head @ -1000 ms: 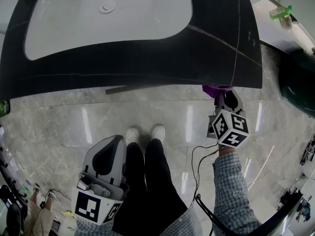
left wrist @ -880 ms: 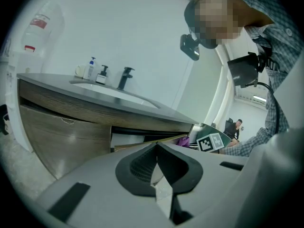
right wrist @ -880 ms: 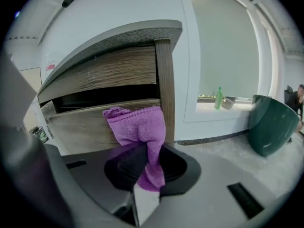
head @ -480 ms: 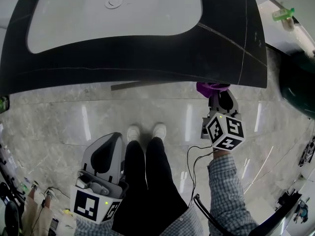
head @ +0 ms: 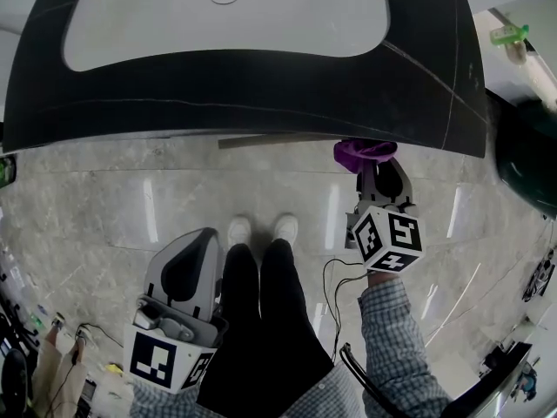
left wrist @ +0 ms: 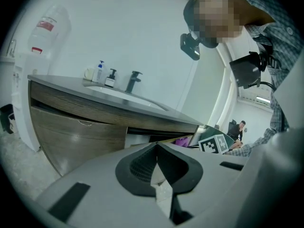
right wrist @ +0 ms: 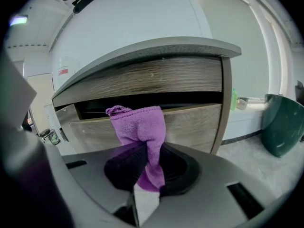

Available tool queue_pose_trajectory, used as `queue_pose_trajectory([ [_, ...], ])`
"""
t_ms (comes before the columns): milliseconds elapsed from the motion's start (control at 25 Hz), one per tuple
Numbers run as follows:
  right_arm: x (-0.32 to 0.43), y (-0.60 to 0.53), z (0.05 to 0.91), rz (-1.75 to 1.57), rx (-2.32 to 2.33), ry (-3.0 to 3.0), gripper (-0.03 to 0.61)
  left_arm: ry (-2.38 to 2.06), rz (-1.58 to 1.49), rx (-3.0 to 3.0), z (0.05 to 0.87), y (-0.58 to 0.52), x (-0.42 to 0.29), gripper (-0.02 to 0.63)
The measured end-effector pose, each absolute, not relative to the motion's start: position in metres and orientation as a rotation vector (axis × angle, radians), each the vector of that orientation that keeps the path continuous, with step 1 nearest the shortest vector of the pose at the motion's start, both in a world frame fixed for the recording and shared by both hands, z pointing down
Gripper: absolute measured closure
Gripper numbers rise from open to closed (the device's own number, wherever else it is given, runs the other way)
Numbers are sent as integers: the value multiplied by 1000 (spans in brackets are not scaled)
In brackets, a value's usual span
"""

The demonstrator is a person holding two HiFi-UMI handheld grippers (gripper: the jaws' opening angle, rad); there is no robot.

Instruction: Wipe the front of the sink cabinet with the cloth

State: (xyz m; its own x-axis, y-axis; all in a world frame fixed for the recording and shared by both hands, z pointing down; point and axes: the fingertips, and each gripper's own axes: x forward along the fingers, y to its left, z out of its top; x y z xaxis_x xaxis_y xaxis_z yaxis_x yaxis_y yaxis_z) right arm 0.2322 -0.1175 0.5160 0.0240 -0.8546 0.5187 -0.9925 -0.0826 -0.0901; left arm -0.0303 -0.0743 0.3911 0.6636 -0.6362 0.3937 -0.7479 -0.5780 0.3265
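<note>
A purple cloth [right wrist: 140, 132] is pinched in my right gripper [right wrist: 147, 175], which is shut on it. The cloth [head: 364, 152] is held up close to the wood-grain front of the sink cabinet [right wrist: 190, 82], just under the dark countertop's edge [head: 261, 116]; whether it touches the wood I cannot tell. The right gripper [head: 376, 171] is at the cabinet's right part. A drawer front [right wrist: 194, 122] below stands slightly out, leaving a dark gap. My left gripper [head: 187, 273] hangs low by the person's legs, shut with nothing in it, far from the cabinet [left wrist: 76, 122].
A white basin [head: 226, 16] sits in the countertop, with a tap [left wrist: 133, 81] and bottles [left wrist: 99, 72] behind it. A dark green bin [head: 526, 164] stands at the right. The person's shoes [head: 259, 230] are on the marble floor in front. A cable [head: 335, 294] hangs from the right gripper.
The right gripper with the cloth has moved left along the cabinet front and a little away from it. The head view has shifted. The left gripper has stayed put.
</note>
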Motion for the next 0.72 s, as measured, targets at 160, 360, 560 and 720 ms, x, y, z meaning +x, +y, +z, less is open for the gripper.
queue_pose_trajectory([
  [160, 207, -121, 515, 658, 1972, -1939, 504, -1089, 319, 2398, 395, -73, -43, 603],
  [360, 176, -125, 514, 659, 1908, -2000, 503, -1111, 303, 2386, 396, -74, -56, 603],
  [560, 142, -128, 513, 651, 1832, -2062, 505, -1125, 291, 2371, 399, -74, -69, 603],
  [720, 118, -130, 515, 652, 1775, -2104, 505, -1143, 279, 2359, 401, -74, -76, 603],
])
